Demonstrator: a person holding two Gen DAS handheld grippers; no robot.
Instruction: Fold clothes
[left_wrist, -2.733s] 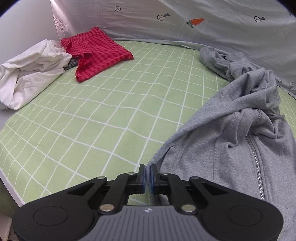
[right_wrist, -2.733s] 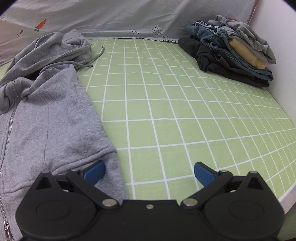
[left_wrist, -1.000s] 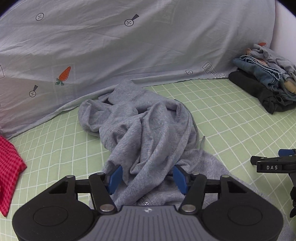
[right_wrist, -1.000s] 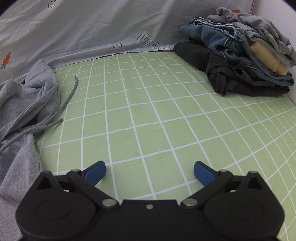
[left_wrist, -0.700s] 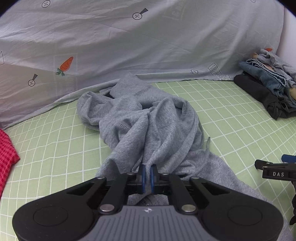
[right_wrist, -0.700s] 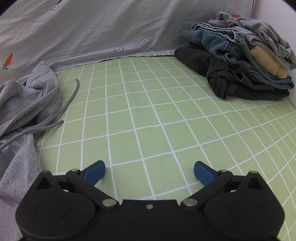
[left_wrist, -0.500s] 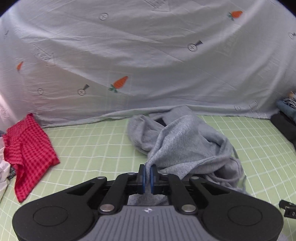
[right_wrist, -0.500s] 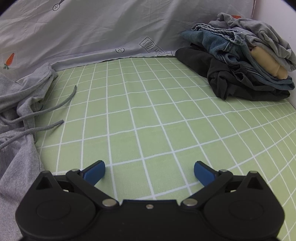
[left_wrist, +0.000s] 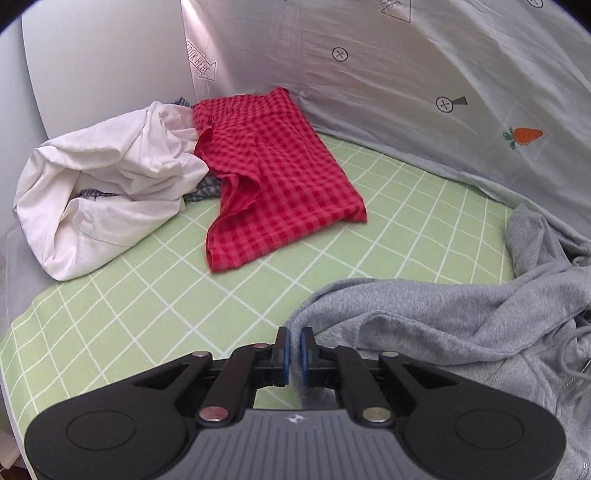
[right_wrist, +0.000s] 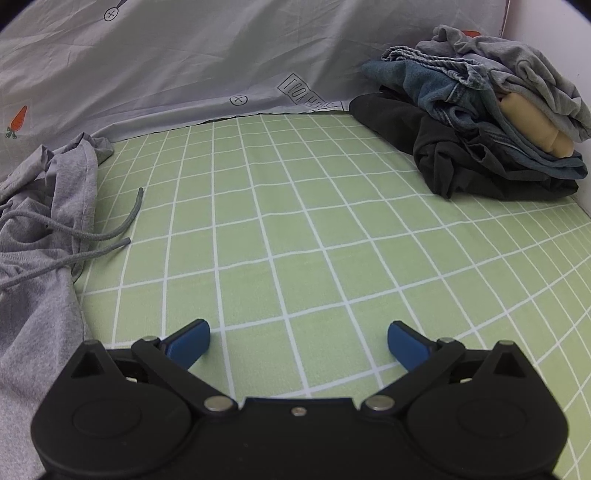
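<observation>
left tongs (left_wrist: 294, 356): black, grey ribbed body | right tongs (right_wrist: 298, 345): black, blue pads

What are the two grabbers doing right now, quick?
Left gripper: shut, pinching an edge of the grey hoodie.
Right gripper: open, holding nothing, over the green checked sheet.

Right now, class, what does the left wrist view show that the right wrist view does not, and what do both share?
Only the left wrist view: a red checked garment, a crumpled white garment, and the left hand-held gripper shut on the grey hoodie.

Only the right wrist view: a pile of dark clothes and jeans, and the open right hand-held gripper.

Both: the hoodie, the green checked sheet and the carrot-print backdrop.
</observation>
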